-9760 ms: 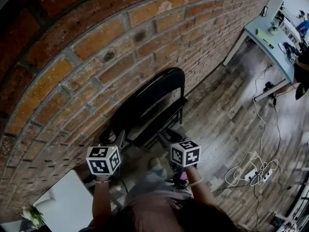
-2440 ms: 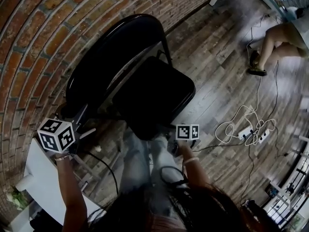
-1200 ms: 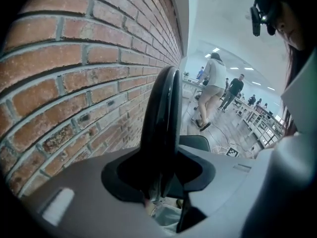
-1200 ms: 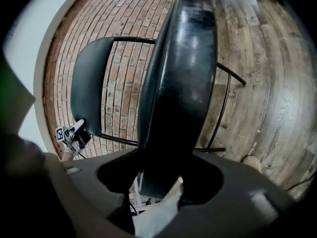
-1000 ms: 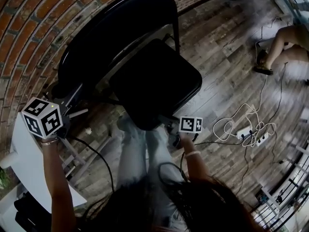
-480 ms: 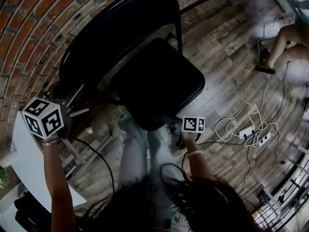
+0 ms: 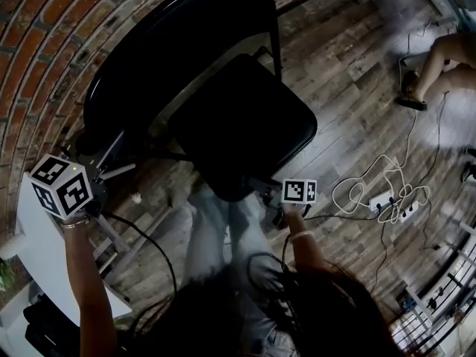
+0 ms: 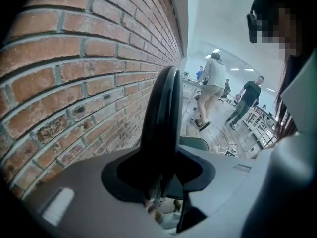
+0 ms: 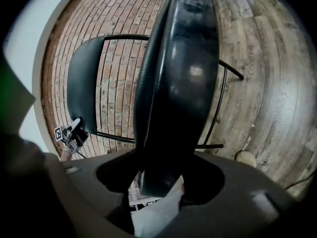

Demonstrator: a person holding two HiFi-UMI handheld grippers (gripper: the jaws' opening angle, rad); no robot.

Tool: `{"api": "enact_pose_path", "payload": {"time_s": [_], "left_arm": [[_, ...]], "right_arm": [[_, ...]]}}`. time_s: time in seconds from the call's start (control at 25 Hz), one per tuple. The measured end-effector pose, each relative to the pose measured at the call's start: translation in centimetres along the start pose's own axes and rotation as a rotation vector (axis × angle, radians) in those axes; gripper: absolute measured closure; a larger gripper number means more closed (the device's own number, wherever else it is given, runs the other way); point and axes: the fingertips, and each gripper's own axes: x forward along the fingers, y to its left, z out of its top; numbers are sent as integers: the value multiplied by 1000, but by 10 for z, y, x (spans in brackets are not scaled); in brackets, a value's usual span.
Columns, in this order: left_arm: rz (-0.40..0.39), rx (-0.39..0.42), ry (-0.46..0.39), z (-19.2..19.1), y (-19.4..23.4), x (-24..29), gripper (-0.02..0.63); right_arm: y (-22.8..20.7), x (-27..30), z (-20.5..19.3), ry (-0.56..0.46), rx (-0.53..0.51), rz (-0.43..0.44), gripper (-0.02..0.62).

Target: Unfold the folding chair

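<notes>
The chair [image 7: 238, 125] by the wall [image 7: 44, 43] is pinched at its backrest [image 8: 161, 113] by the left gripper [image 8: 161, 185] and at its seat [image 9: 178, 83] by the right gripper [image 9: 158, 182]. Grip may be lost if the seat is forced down askew.

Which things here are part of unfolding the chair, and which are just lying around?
Job in hand: folding chair; left gripper and right gripper, both clamped on it.
Lying about: power strip; loose cables; white table; bystander's legs.
</notes>
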Motion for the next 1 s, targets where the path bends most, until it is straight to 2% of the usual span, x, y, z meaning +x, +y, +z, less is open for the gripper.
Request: {"api": "enact_pose_path", "payload": {"time_s": [1.0], "left_arm": [[5, -2, -2, -1, 23, 13, 431]], "right_arm": [[-21, 9, -8, 16, 37, -26, 339]]}}
